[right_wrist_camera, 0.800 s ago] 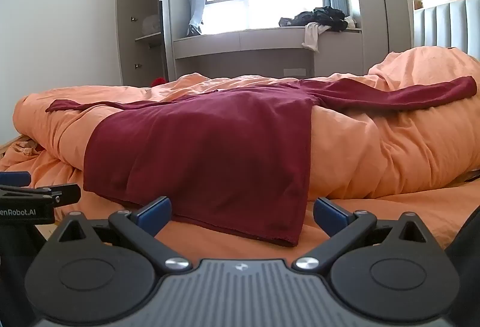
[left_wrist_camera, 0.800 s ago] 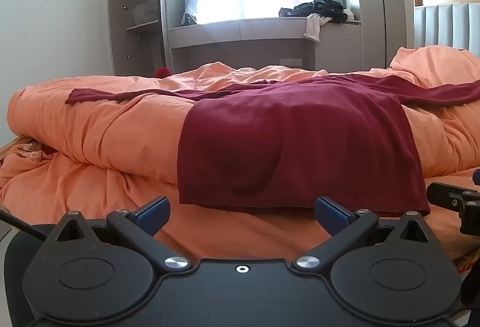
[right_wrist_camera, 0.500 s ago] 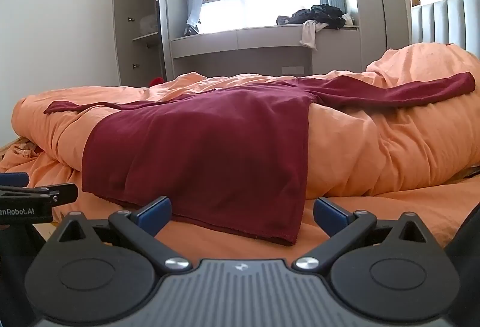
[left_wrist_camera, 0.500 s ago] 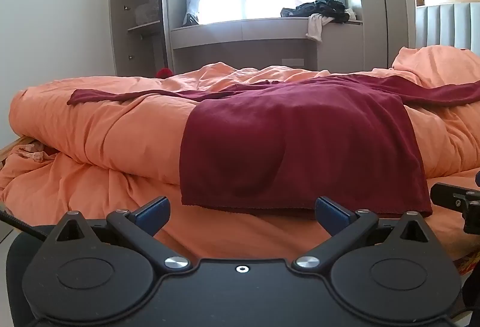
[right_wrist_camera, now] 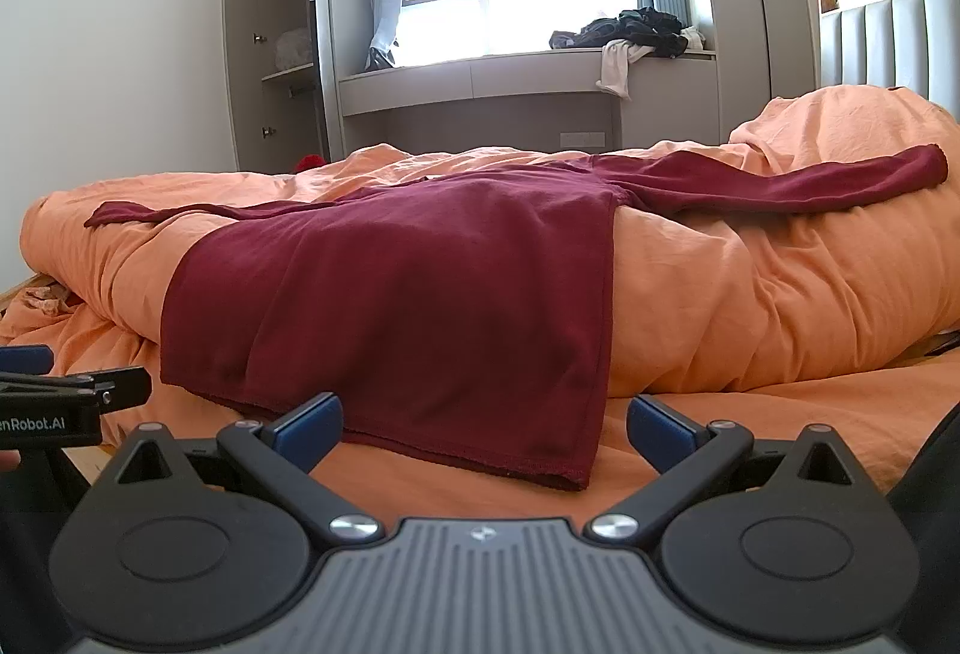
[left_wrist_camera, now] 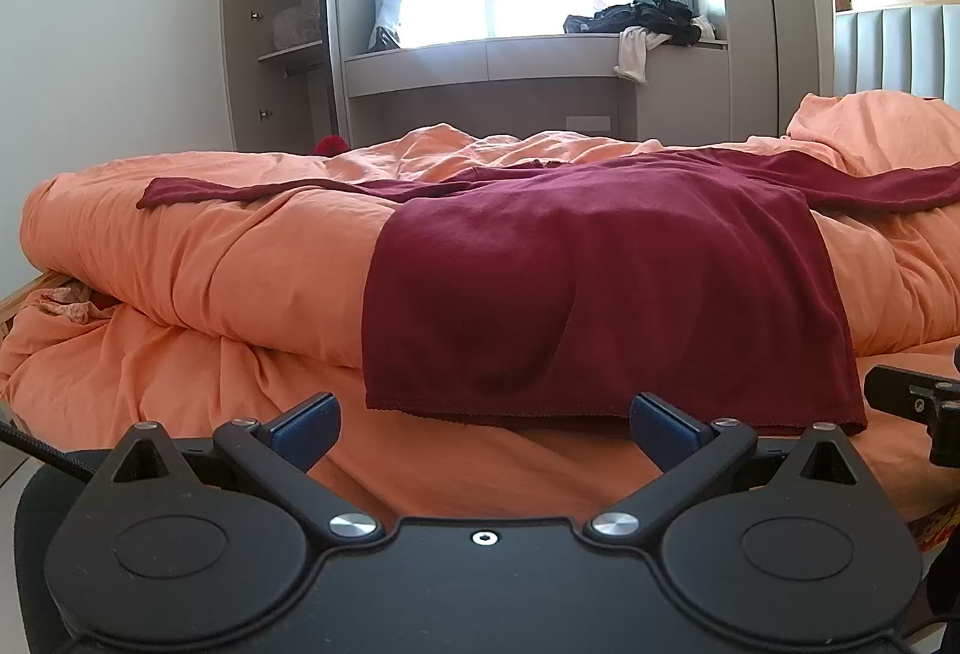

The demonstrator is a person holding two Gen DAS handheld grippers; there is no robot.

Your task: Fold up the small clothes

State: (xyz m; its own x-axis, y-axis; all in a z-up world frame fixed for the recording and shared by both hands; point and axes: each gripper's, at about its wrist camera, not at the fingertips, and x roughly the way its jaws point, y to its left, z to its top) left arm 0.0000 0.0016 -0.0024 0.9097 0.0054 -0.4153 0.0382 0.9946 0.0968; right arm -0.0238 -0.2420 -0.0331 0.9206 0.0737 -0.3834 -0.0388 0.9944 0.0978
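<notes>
A dark red long-sleeved shirt [left_wrist_camera: 600, 282] lies spread flat over the orange duvet [left_wrist_camera: 198, 258], hem towards me, both sleeves stretched out sideways. It also shows in the right wrist view [right_wrist_camera: 408, 294], with its right sleeve [right_wrist_camera: 810, 183] across the duvet's hump. My left gripper [left_wrist_camera: 483, 426] is open and empty, just short of the hem's middle. My right gripper [right_wrist_camera: 483, 426] is open and empty, in front of the hem's right corner [right_wrist_camera: 570, 477]. Each gripper shows at the edge of the other's view.
An orange sheet [left_wrist_camera: 468, 474] covers the mattress below the hem. A grey padded headboard [right_wrist_camera: 888, 42] stands at the right. Behind the bed are a window bench [left_wrist_camera: 492, 60] with a pile of dark clothes [left_wrist_camera: 648, 15] and an open wardrobe [left_wrist_camera: 276, 30].
Both grippers have edged slightly forward and to the side; the shirt sits a little differently in each view. The shirt has not been touched. Both jaws stay open.
</notes>
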